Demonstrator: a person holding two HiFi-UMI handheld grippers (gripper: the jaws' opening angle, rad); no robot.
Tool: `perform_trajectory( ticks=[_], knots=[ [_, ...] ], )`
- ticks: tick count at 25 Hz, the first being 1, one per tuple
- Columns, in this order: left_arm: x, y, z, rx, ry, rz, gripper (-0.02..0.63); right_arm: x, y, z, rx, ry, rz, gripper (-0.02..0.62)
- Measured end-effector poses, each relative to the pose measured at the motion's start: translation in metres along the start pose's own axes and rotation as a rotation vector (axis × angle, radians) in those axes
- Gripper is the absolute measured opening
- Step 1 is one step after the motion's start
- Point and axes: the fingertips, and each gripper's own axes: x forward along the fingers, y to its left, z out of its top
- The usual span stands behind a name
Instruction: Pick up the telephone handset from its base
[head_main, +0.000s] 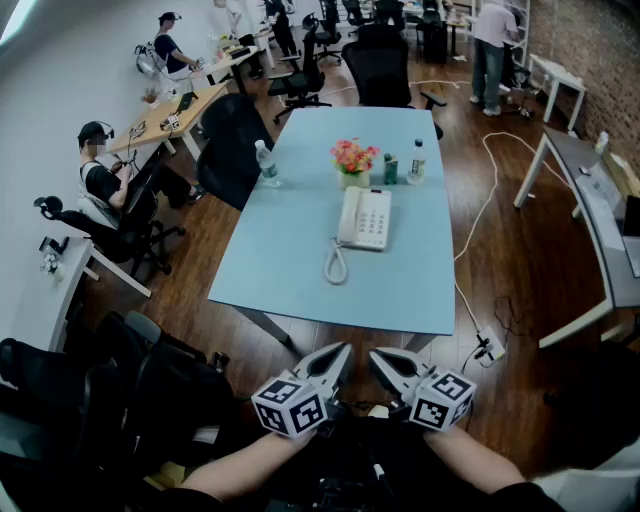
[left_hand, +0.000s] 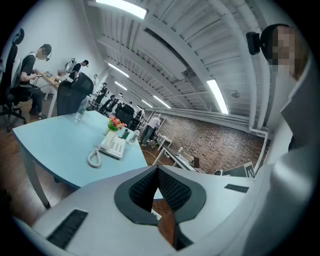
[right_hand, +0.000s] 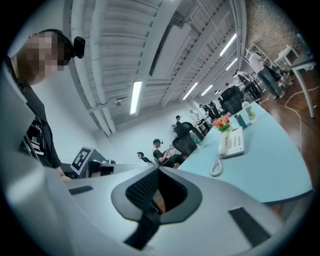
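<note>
The telephone handset (head_main: 348, 214) lies in its cradle along the left side of the white base (head_main: 369, 219), about the middle of the light blue table (head_main: 400, 290), with its coiled cord (head_main: 335, 266) looping toward the near edge. Neither gripper touches it. The left gripper (head_main: 345, 350) and the right gripper (head_main: 374, 354) hang side by side off the table's near edge, each with its jaws pressed together at the tips and nothing between them. Nearer the far edge stand a pot of flowers (head_main: 353, 160), a green can (head_main: 390, 168), a white bottle (head_main: 416, 160) and, toward the left edge, a water bottle (head_main: 266, 163). Black office chairs (head_main: 378, 62) ring the table on a dark wood floor (head_main: 520, 270), with a brick wall (head_main: 590, 40) at the right.
</note>
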Motion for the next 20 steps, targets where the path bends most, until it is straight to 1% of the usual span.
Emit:
perform_trajectory(
  ticks=[6, 10, 17, 20],
  knots=[
    [0.01, 0.017, 0.006, -0.007, 0.035, -0.005, -0.009, 0.011, -0.012, 0.005, 0.03, -0.024, -0.033, 0.021],
    [0.027, 0.033, 0.022, -0.004, 0.053, -0.019, -0.009, 0.028, -0.028, 0.015, 0.029, -0.025, -0.065, 0.021],
    [0.058, 0.089, 0.075, 0.014, 0.059, -0.037, -0.009, 0.08, -0.068, 0.051, 0.008, -0.063, -0.153, 0.021],
    [0.072, 0.114, 0.101, 0.02, 0.058, -0.06, -0.009, 0.111, -0.083, 0.067, -0.013, -0.076, -0.181, 0.021]
  ],
)
